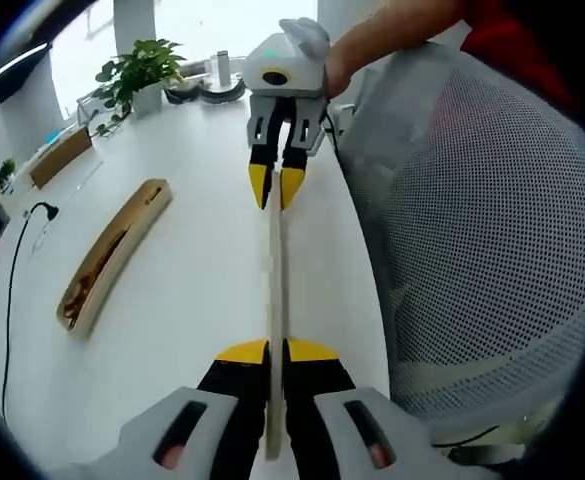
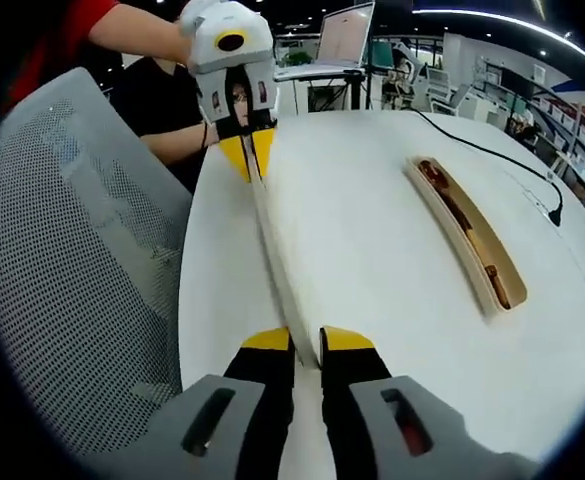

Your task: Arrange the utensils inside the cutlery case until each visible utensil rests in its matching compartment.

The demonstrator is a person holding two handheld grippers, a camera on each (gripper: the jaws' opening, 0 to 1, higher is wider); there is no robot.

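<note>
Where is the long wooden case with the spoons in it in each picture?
Left gripper view: the case lies on the left, slanting on the white table.
Right gripper view: the case lies on the right, past the middle.
Shared landmark: the black cable on the table beyond the case.

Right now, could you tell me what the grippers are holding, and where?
Both hold one long, flat pale wooden piece: the left gripper at one end, the right gripper at the other.

Left tongs (image 1: 276, 352) and right tongs (image 1: 276, 186) pinch opposite ends of a pale lid (image 1: 275, 270).
</note>
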